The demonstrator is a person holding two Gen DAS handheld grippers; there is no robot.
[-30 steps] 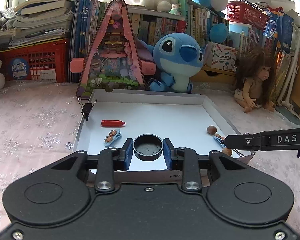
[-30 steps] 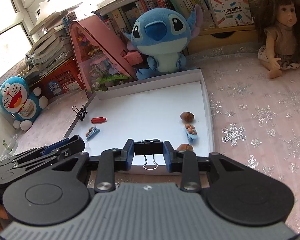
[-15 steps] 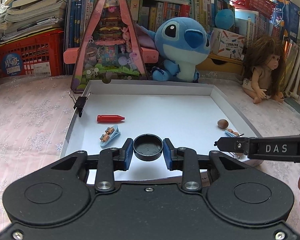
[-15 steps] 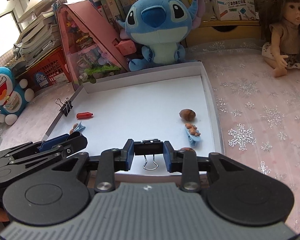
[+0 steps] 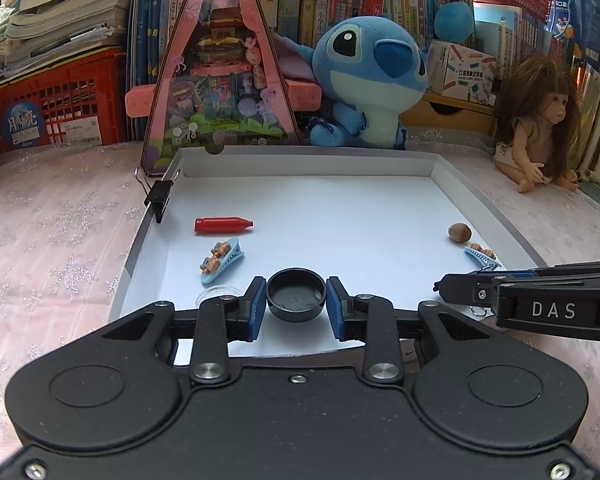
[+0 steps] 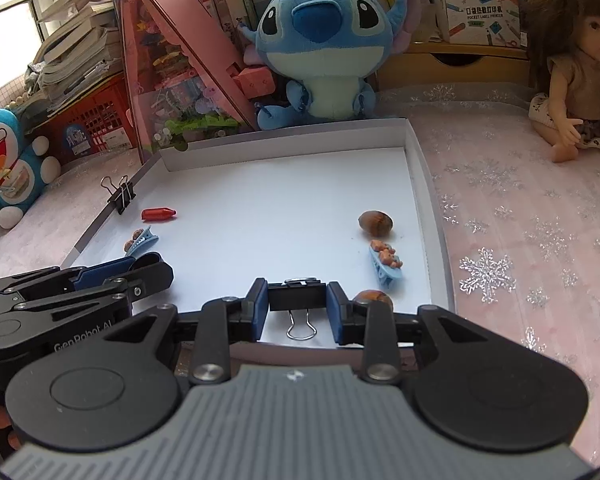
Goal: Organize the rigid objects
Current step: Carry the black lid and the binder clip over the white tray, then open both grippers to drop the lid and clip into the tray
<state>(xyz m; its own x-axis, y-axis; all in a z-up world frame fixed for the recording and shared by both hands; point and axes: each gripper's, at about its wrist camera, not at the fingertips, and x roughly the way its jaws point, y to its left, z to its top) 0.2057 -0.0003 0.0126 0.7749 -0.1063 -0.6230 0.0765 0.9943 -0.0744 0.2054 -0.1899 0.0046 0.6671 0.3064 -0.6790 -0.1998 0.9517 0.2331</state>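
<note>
Sorting is partly done: red cap (image 5: 223, 225), hair clips and nuts already lie in the white tray (image 5: 308, 164). Left tool (image 5: 296, 307) clamps a black cap (image 5: 296, 294), right tool (image 6: 297, 307) a binder clip (image 6: 297, 298), both over the tray's near edge, unplaced.
</note>
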